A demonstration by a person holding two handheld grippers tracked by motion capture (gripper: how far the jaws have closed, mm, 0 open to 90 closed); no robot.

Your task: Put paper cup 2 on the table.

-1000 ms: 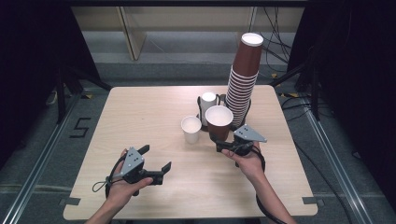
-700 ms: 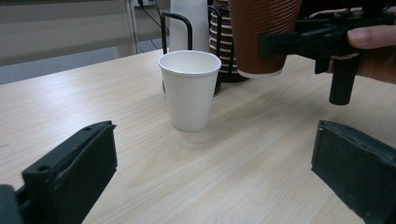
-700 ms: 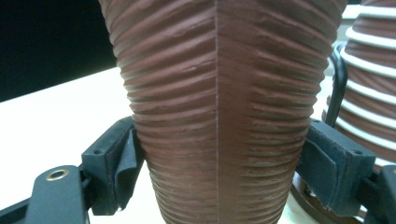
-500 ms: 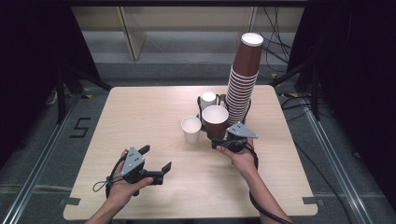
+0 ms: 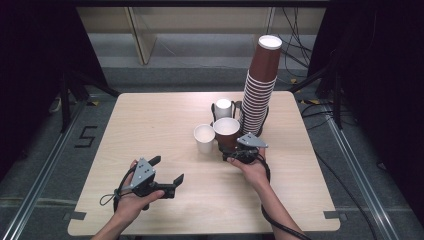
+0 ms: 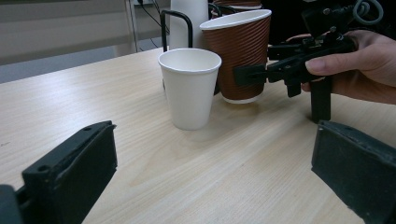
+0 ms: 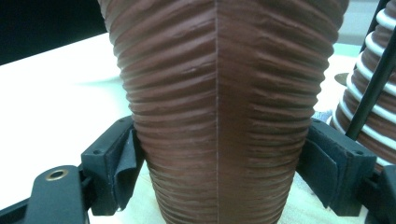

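On the pale wooden desk point(image 5: 150, 125), beside the small white paper cup point(image 5: 204, 138), right tongs point(image 5: 231, 151) now lower than a second ago, pinching the ribbed brown paper cup point(image 5: 226, 131) low on its wall, base seemingly set down near the tall brown cup stack point(image 5: 260, 90). Probably ready for release. Left tongs point(image 5: 167, 172) spread, empty, unmoved near the front edge.

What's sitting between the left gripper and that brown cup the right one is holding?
The small white cup stands partly in that line, just left of the brown cup, on which the right gripper is clamped. The left gripper rests open, well short of both.
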